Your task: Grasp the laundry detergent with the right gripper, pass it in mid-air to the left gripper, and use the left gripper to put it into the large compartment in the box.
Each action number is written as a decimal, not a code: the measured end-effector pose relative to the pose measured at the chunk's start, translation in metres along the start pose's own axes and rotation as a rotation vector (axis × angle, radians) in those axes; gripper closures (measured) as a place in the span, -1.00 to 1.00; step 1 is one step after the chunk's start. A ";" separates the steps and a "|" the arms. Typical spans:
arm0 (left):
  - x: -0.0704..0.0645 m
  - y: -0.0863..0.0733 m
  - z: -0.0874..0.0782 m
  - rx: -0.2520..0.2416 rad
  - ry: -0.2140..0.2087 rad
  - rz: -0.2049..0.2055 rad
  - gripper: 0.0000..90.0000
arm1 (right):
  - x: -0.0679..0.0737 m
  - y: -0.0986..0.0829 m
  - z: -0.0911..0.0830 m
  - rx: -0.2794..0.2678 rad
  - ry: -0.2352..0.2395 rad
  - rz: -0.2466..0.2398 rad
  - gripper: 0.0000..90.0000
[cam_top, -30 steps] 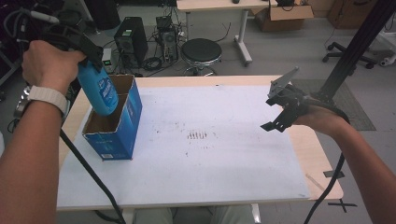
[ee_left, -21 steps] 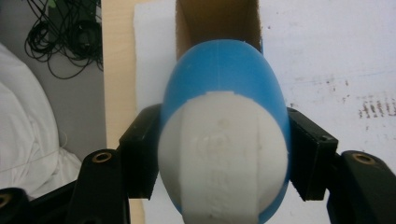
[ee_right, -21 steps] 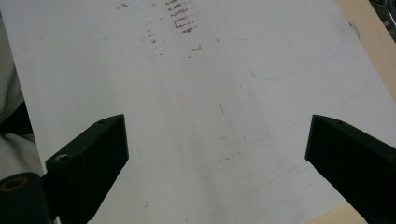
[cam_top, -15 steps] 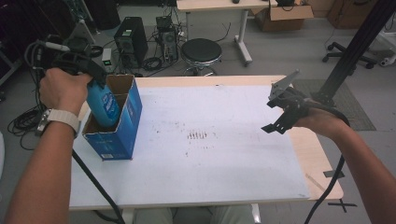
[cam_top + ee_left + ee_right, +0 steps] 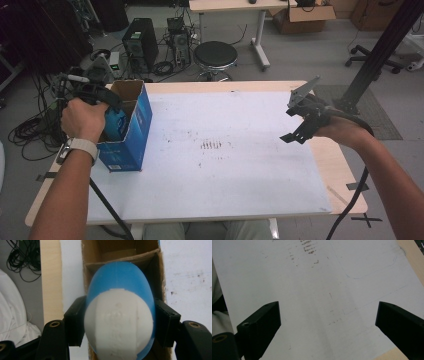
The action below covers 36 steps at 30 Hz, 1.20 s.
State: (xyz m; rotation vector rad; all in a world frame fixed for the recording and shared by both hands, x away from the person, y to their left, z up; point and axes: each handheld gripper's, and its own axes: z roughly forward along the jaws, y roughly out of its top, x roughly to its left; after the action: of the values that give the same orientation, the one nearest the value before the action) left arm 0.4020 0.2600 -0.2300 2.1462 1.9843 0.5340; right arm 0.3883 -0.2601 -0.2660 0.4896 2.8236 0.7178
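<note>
The left gripper [image 5: 119, 322] is clenched on a blue bottle [image 5: 120, 315], its two black jaws pressing the rounded sides; the bottle is smooth, oval in section, bright blue with a white base turned toward the camera, faint raised lettering on that base too blurred to read. In the high view the bottle [image 5: 116, 125] sits partly down inside an open blue cardboard box [image 5: 131, 131] at the table's [image 5: 250, 190] left edge. The right gripper [image 5: 328, 322] hangs released, jaws wide apart, above the bare white tabletop well to the right; a patch of dark smudges [image 5: 212, 145] marks the table's middle.
</note>
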 end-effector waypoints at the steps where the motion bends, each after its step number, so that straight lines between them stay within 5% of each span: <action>1: -0.001 -0.001 0.004 0.006 0.002 0.006 -0.15 | 0.000 0.000 0.000 0.000 0.000 0.001 -0.87; 19: -0.007 -0.010 0.046 0.068 -0.007 0.019 -0.15 | -0.001 -0.001 0.004 0.013 0.002 0.009 -0.87; 36: -0.004 -0.010 0.048 0.062 -0.019 0.024 -0.16 | 0.000 -0.001 0.004 0.015 0.004 0.013 -0.87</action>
State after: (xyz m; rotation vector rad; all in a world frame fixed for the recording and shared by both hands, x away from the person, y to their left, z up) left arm 0.4102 0.2622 -0.2780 2.2059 1.9927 0.4588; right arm 0.3890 -0.2594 -0.2706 0.5105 2.8338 0.7011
